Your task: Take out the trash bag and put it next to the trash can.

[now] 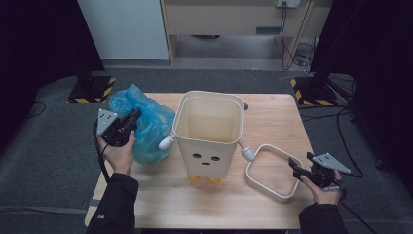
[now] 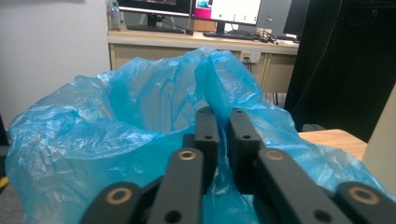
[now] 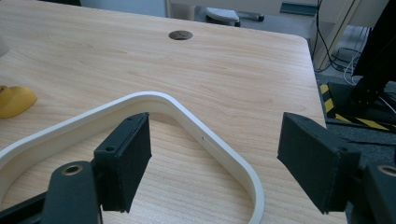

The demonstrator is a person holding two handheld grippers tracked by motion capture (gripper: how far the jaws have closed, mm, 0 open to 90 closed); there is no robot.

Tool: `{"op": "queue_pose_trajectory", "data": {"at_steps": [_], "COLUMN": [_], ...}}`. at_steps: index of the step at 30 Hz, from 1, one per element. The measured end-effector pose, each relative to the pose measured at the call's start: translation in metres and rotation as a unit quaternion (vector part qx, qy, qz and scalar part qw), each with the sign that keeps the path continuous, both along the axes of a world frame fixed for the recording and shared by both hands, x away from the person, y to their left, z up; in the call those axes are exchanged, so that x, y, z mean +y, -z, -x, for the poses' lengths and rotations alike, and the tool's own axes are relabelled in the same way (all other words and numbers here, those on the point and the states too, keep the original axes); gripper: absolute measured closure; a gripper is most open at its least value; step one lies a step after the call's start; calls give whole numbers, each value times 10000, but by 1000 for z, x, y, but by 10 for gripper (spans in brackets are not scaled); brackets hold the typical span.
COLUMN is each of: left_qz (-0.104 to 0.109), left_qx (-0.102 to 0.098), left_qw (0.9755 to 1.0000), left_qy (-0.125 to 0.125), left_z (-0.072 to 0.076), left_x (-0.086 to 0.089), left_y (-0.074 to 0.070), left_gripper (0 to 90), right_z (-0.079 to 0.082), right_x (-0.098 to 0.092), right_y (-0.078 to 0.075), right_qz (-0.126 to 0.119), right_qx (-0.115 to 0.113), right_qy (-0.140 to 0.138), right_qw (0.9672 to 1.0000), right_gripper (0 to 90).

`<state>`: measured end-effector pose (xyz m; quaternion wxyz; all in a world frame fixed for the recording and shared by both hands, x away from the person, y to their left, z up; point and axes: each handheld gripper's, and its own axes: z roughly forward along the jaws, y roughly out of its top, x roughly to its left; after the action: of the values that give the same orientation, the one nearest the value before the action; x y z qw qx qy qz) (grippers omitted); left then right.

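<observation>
Grippers sit at opposite ends of the table (image 1: 272,117) in the high view. Your left gripper (image 1: 130,117) lies against the crumpled blue plastic bag (image 1: 151,129), its jaws buried in the bag's near side. Just to the right of that gripper and the bag stands the cream bin (image 1: 208,131), open at the top, with a small face, white stubby arms and yellow feet. Your right gripper (image 1: 301,165) rests at the table's right edge, its tips at the near right corner of the cream ring-shaped bin rim (image 1: 270,170), which lies flat on the wood between that gripper and the bin.

In the left gripper view, your left gripper (image 2: 224,126) has its jaws drawn nearly together with a fold of the blue plastic bag (image 2: 116,121) pinched between the pads. The rest of the bag billows up ahead of the jaws and to both sides of them.

In the right gripper view, your right gripper (image 3: 215,154) has its jaws spread wide and holds nothing. The rounded corner of the bin rim (image 3: 187,116) lies between and just ahead of the jaws, flat on the table (image 3: 210,60); the left pad sits over the rim's inside, the right pad beyond its outside, and neither presses on it. A yellow foot (image 3: 14,100) of the bin shows far off to the left of the jaws.
</observation>
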<state>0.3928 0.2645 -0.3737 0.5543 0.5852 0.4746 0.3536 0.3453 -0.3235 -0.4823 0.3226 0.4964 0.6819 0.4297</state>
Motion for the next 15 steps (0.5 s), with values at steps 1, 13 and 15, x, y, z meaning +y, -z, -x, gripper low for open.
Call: {"op": "queue_pose_trajectory", "data": {"at_steps": [1,13,15], "left_qz": [8,-19,-15], "left_qx": [24,0,-24], "left_qw": [10000,10000,10000], "left_qy": [30,13,-21], "left_z": [0,14,17], "left_x": [-1,5,7], "left_y": [0,-10,-12], "left_gripper": [776,506,473], "right_z": [0,0,0], "right_x": [0,-1,-2], "right_y": [0,1,1], "right_qz": [30,21,14], "right_qx": [-16,11,17], "right_qy": [-6,72,78], "right_qw": [10000,10000,10000], "right_gripper": [250,229,227]}}
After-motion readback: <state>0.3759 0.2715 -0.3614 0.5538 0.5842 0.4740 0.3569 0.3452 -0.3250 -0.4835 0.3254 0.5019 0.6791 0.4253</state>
